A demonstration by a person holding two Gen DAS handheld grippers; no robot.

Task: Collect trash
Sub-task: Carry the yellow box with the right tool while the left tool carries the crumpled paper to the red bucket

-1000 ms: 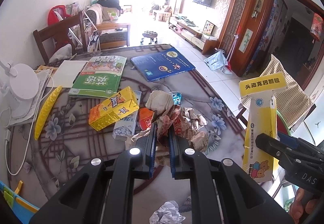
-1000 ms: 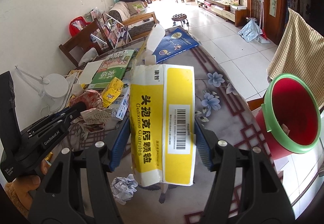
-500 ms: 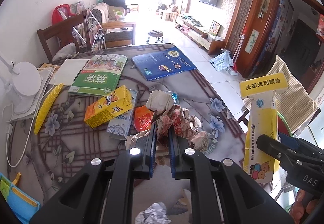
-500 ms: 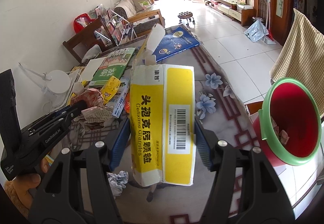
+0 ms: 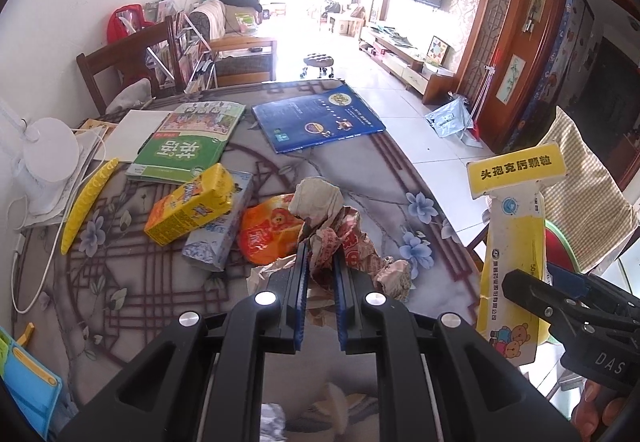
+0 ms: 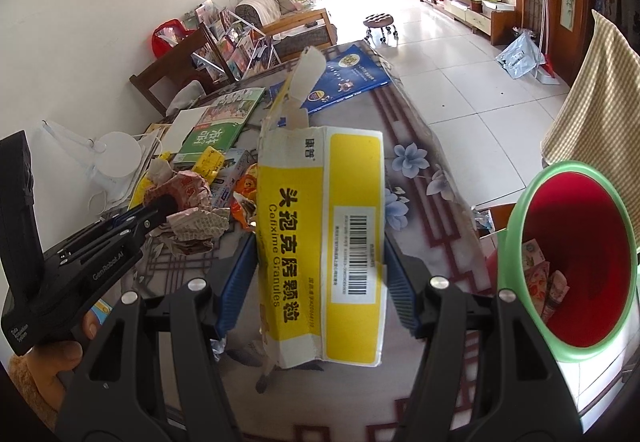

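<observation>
Your left tool (image 5: 320,274) was closed on a crumpled paper wrapper (image 5: 334,238), held above the worktop (image 5: 360,170). Your right tool (image 6: 318,282) gripped a yellow medicine box (image 6: 320,242) between both fingers, upright, with the red bin (image 6: 576,270) just to its right.

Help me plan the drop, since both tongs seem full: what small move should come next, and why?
Probably swing the right tongs rightward until the yellow medicine box hangs over the red bin, then let go. The box is clamped and lifted off the table, and the bin sits open just to its right, holding some trash. The left tongs, shut on crumpled wrappers, can follow.
</observation>
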